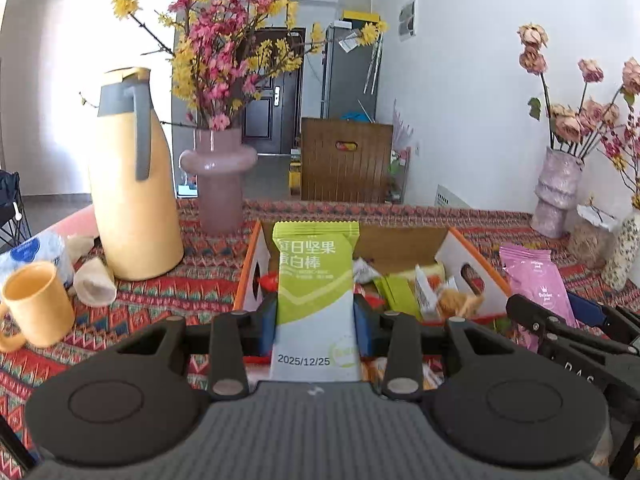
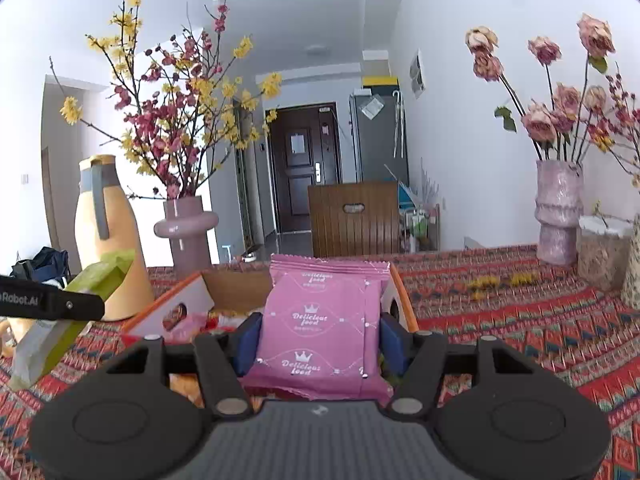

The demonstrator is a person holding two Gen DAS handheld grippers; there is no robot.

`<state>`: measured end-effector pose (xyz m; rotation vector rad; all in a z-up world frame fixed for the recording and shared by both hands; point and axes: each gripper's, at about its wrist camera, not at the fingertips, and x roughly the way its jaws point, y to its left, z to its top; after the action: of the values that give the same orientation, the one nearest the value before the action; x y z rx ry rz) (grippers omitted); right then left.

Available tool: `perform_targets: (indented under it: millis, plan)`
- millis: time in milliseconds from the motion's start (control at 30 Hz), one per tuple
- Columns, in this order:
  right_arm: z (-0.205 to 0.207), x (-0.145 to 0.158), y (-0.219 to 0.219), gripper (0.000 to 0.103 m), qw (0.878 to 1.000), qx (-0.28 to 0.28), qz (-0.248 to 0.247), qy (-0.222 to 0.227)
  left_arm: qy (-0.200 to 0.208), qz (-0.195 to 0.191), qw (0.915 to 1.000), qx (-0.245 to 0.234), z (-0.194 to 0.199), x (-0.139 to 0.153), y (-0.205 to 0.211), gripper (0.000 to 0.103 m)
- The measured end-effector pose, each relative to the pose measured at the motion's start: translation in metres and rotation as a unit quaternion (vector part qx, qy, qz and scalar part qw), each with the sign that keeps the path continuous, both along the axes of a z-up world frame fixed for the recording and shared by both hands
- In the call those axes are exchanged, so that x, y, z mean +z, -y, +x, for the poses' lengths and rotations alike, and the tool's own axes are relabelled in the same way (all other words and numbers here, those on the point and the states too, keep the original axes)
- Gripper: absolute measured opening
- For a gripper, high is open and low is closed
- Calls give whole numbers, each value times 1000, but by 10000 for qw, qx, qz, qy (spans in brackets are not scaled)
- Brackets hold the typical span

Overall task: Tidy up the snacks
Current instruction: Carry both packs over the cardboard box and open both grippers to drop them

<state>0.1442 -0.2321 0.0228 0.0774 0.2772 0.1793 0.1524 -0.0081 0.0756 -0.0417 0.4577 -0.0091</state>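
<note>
My left gripper (image 1: 315, 314) is shut on a green-and-white nut bar packet (image 1: 315, 280), held upright in front of an open orange-edged cardboard box (image 1: 472, 264) with several snacks inside. My right gripper (image 2: 318, 342) is shut on a pink "Delicious food" packet (image 2: 324, 328), held upright just before the same box (image 2: 176, 300). In the left wrist view the pink packet (image 1: 534, 280) and right gripper (image 1: 576, 332) show at right. In the right wrist view the green packet (image 2: 72, 312) and left gripper (image 2: 52, 304) show at left.
A yellow thermos jug (image 1: 132, 184), yellow mug (image 1: 34, 304), pink flower vase (image 1: 220, 176) and tissue pack (image 1: 36, 252) stand left on the patterned tablecloth (image 2: 540, 320). A textured pink vase (image 2: 558, 212) and jars (image 2: 602, 252) stand at right.
</note>
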Motion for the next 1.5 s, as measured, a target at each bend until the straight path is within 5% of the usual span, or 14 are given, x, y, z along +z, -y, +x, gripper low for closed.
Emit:
perform_targets:
  millis: [633,1300,1400,1467,1500]
  plan:
    - [113,19,-31,60,9995,-28,-275,125,85,-160,9995,277,112,-9,-12,39]
    - [140,-21,-32,61,9985,-230,-336,-370,-14,-133,9986,514,135,-56,-23,40]
    - [138,-23,-31,61,9983,-281,-333,-390,104,-183,9985,511,133,-54,-25,65]
    - [137,-22,-30,63,9983,-309,-304,-386,294,-190,9977,589,127,-51,-25,103]
    - [136,-22,-29,73,9983,-325,-291,-385,415,-173,9970,638,123,-49,-25,103]
